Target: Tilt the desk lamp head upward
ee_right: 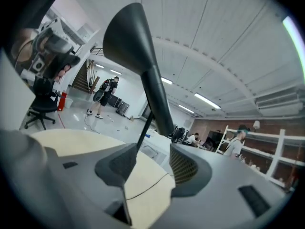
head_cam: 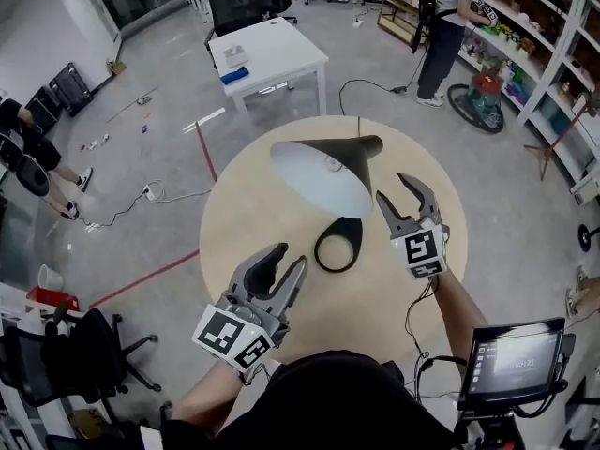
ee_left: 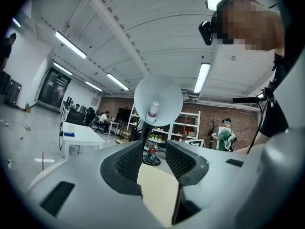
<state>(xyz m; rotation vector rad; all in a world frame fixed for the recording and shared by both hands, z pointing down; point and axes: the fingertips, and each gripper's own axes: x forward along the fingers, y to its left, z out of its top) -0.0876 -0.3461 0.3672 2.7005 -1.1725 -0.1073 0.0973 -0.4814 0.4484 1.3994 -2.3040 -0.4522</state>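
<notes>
On the round wooden table (head_cam: 246,216), the left gripper (head_cam: 292,256) hovers near the front edge with its jaws moderately apart and nothing between them. At the table's centre stands the black desk lamp on its ring base (head_cam: 339,244), with the cone-shaped lamp head (head_cam: 323,172) showing its white inside. Just beside the shade, the right gripper (head_cam: 394,187) has its jaws spread wide, gripping nothing.

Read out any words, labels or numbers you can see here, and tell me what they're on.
No text can be read anywhere.
Screen: lit, content too blurred to read.
Left marker cube, right marker cube: square patterns only, no letters.
Shelf goods: too small to read.
</notes>
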